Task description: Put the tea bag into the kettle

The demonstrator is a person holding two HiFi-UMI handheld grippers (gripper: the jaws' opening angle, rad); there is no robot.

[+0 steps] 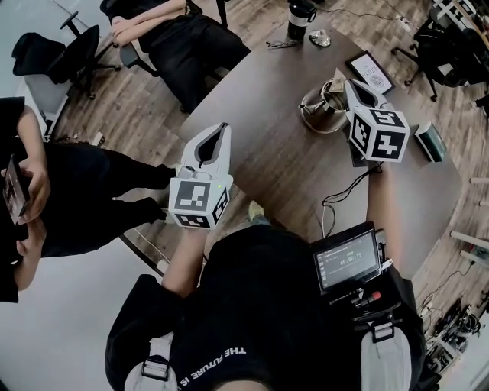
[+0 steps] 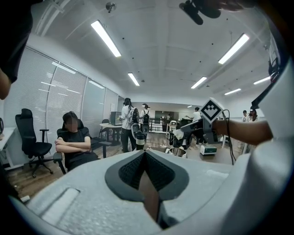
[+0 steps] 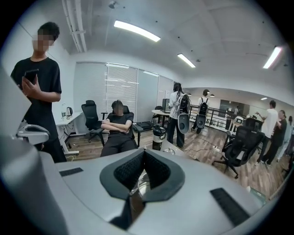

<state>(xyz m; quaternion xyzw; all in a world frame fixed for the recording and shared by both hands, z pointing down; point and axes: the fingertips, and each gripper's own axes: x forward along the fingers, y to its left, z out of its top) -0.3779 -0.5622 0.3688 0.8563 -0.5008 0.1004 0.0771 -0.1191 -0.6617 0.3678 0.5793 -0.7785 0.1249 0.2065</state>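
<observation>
Head view: R gripper (image 1: 350, 83) pinches tan tea bag (image 1: 335, 79).

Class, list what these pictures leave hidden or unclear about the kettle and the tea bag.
Inside the kettle: head view, the tea bag and the right tongs overlap its mouth.
The tea bag: right gripper view, hidden behind the tongs' shut tips.
Details of the kettle: left gripper view, too small.
Print on the screen: head view, too small.

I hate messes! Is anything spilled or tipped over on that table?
Nothing stands out. The kettle stands upright on the table, the black cup does too, and no spill shows. Only a loose cable snakes across the table near its edge.
</observation>
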